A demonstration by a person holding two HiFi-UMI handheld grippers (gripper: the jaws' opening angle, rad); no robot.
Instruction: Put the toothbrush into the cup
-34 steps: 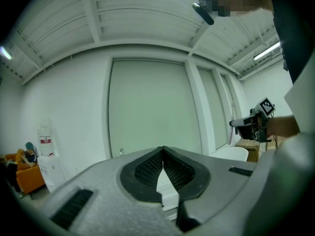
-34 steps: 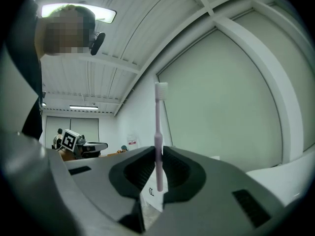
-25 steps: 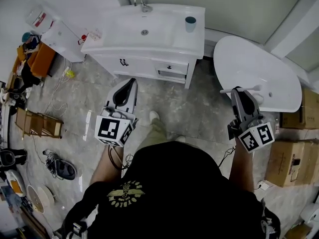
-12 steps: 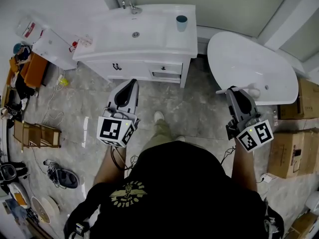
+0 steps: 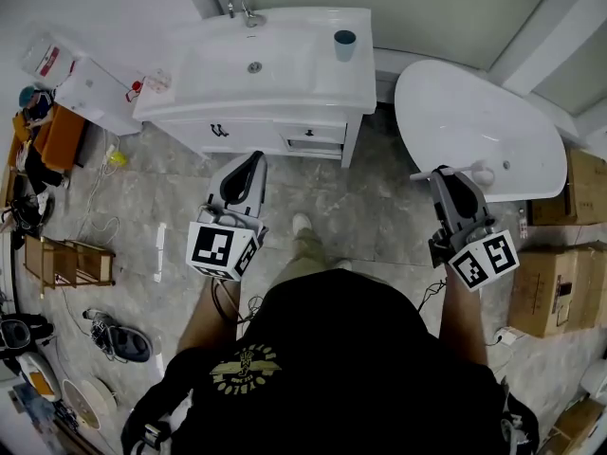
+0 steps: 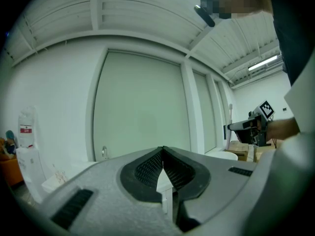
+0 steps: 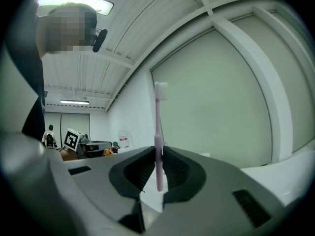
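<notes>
Right gripper [image 7: 158, 154]: the right gripper view shows both jaws clamped on the toothbrush [image 7: 158, 132]. The handle stands upright between the pads, with the bristle head at the top, above the jaw tips. The lower end of the handle projects below the grip point.

In the head view the same toothbrush [image 5: 453, 171] appears only as a thin pale bar crossing the jaw tips. It lies over the near edge of the white bathtub [image 5: 493, 112]. The grip itself cannot be read from this view.

Left gripper [image 6: 162, 151]: the left gripper view shows its jaws closed tip to tip, with nothing between them. The head view places this gripper over the floor in front of the vanity [image 5: 285, 74].

Cup [image 5: 344, 44]: visible in the head view only. It stands upright on the rear right corner of the vanity top, to the right of the basin. The toothbrush is well apart from the cup.

Each gripper view also shows the opposite gripper in the background.
</notes>
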